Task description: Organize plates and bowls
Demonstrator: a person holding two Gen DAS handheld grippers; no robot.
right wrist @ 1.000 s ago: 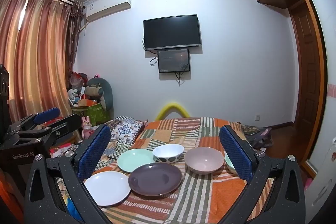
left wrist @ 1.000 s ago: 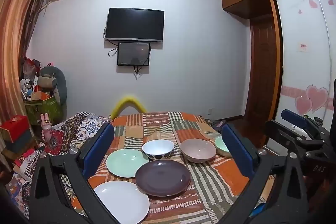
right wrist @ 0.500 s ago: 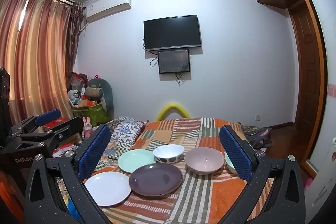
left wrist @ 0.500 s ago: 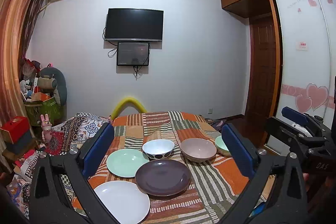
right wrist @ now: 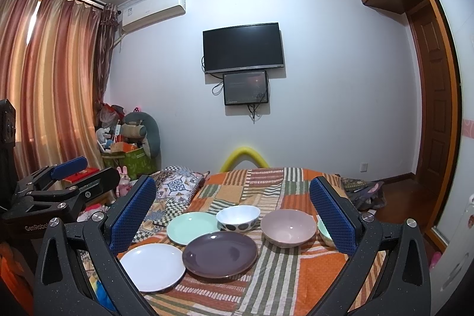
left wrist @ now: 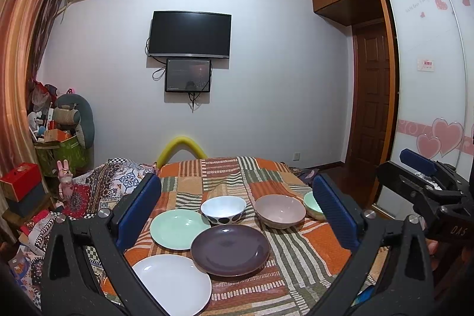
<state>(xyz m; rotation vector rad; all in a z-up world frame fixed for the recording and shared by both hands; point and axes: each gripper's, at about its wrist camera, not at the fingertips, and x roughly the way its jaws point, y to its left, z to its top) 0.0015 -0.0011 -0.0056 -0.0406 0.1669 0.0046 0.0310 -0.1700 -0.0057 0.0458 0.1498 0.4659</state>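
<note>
On the patchwork bedspread [left wrist: 296,265] lie the purple plate [left wrist: 230,249], white plate [left wrist: 172,283], green plate [left wrist: 179,228], pink bowl [left wrist: 280,211] and spotted bowl [left wrist: 223,209]. Above them the left gripper [left wrist: 235,211] and right gripper [right wrist: 232,213] hover — both spread wide, holding nothing.

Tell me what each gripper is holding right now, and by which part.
Nothing is held. The left gripper and right gripper both stand wide open above the patchwork-covered table, clear of every plate and bowl.
</note>
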